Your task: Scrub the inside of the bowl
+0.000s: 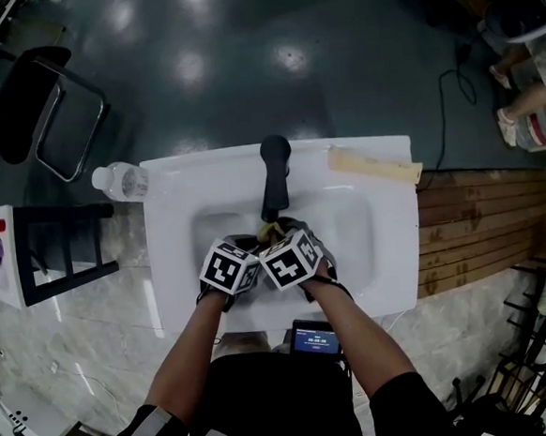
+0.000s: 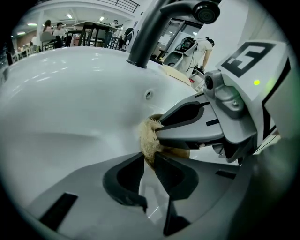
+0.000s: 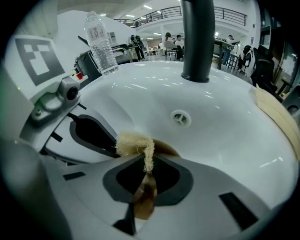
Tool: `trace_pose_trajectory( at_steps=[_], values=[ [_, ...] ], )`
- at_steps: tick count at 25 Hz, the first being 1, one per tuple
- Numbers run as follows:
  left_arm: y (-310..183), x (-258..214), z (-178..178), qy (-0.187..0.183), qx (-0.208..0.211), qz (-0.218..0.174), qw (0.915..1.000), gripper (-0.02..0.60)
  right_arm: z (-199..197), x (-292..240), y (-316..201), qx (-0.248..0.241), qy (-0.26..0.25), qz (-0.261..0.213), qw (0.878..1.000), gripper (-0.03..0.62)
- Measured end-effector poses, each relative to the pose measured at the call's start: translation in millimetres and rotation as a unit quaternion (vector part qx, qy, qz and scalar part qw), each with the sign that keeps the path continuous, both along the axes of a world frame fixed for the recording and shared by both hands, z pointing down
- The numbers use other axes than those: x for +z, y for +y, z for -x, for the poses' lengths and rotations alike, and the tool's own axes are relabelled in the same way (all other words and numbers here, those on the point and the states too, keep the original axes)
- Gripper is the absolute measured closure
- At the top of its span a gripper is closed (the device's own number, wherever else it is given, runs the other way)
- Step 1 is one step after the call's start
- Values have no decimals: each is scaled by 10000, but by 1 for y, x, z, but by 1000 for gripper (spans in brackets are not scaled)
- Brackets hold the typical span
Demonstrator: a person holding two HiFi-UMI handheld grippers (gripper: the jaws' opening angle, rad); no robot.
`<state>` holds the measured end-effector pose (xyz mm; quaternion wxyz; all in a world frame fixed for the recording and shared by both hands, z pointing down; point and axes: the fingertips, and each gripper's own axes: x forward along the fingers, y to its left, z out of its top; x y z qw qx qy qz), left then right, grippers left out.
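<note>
Head view looks steeply down on a white ceramic washbasin [image 1: 177,196] with a dark curved metal faucet [image 1: 274,170] at the middle of its back edge. Both tools work low in the hollow just in front of the faucet, close together, and bare white basin lies open on either side out to the rim. The left gripper [image 2: 149,158] is clenched at its tips on a beige fibrous scrubbing pad [image 2: 148,135]. The right gripper [image 3: 149,159] is clamped on the thin wall of a small brown translucent bowl [image 3: 166,146], which shows edge-on in the gap between its jaws. The bowl's curved rim reaches just beyond the jaws, and a strand of the pad hangs over it. Only a little of the bowl is visible. The round overflow hole [image 3: 180,117] sits in the basin wall between the bowl and the faucet, apart from both. A clear plastic water bottle [image 1: 119,180] lies at the back left corner, and a pale flat wooden strip [image 1: 372,167] lies along the back right edge.
</note>
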<state>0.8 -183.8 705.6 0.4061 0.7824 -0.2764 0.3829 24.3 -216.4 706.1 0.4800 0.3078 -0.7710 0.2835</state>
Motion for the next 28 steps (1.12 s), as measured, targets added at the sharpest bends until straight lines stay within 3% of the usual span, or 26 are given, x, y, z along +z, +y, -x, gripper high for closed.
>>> trace_pose_trajectory(
  at_steps=[5,13,22,28],
  values=[
    [-4,2,4,48,-144,-10,9999,509,10,-6,14,-409,-491,212,9977,553],
    [-8,4,7,-32,-248,-68,9997,518,10,-20,35,-1003,-1169,845,9844,553],
    [-14,6,8,-203,-322,-173,9991,522,1,-23,57,-1519,-1321,1213,9720,553],
    [-16,6,10,-328,-282,-192,9989,531,-10,-26,61,-1891,-986,1121,9705,553]
  ],
)
